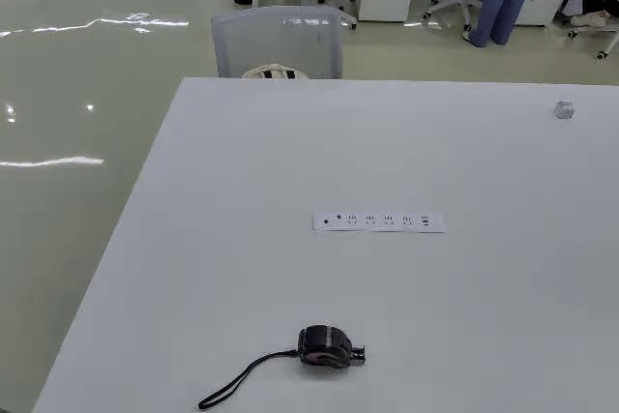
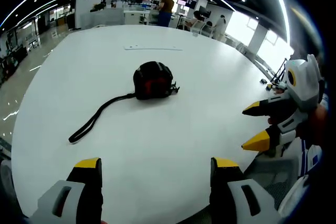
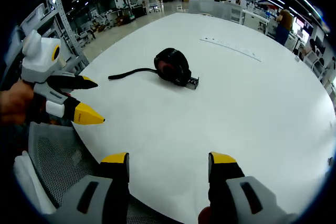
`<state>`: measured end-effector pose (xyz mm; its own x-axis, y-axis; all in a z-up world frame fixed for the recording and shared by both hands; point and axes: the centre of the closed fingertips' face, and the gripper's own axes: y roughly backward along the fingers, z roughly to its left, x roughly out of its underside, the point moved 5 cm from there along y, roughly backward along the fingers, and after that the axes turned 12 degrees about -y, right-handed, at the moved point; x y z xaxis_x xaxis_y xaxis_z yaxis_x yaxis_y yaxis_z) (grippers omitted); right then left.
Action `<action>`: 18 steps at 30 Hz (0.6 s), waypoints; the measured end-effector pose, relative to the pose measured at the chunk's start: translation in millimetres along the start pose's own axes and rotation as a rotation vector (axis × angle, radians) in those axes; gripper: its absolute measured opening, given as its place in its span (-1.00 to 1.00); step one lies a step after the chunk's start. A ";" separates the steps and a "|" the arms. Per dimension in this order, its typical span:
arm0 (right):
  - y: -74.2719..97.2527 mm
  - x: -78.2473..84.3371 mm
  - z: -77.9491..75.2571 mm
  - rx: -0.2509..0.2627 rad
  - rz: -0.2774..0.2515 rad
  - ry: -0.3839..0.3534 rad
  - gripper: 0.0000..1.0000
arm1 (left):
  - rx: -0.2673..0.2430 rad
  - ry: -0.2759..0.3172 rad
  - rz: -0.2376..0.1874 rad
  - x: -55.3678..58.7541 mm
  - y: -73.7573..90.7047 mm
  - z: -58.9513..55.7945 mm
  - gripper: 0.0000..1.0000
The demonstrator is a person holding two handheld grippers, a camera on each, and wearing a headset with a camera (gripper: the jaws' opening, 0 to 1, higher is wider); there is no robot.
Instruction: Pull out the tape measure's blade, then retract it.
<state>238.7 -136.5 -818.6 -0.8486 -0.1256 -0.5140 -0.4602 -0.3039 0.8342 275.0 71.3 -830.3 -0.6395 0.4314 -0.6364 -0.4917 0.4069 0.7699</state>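
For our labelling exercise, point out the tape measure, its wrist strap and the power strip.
tape measure (image 1: 326, 346), head view, middle of the black case.
wrist strap (image 2: 105, 104), left gripper view, stretch near the case.
power strip (image 1: 379, 222), head view, centre of its white top.

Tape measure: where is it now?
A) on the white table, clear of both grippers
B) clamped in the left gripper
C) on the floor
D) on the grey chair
A: the tape measure lies on the table, the left gripper and right gripper both open, short of it.
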 end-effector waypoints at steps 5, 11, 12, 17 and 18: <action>2.8 6.9 0.0 0.002 0.006 -0.008 0.26 | 0.003 0.006 0.010 5.3 2.6 -0.7 0.66; 7.8 12.9 1.4 0.005 0.009 -0.018 0.31 | 0.006 0.006 0.015 12.0 6.3 -1.4 0.72; 8.5 13.6 1.5 0.004 0.009 -0.020 0.33 | 0.008 0.007 0.016 13.2 6.2 -1.4 0.74; 12.8 17.2 2.5 0.005 0.010 -0.028 0.36 | 0.006 0.001 0.020 17.8 12.0 -0.1 0.80; 14.4 18.1 2.8 0.005 0.010 -0.030 0.36 | 0.006 0.001 0.019 18.5 13.9 0.3 0.80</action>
<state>216.1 -140.6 -815.3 -0.8604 -0.1006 -0.4996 -0.4529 -0.2983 0.8402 256.5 85.2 -831.4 -0.6491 0.4384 -0.6216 -0.4759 0.4035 0.7815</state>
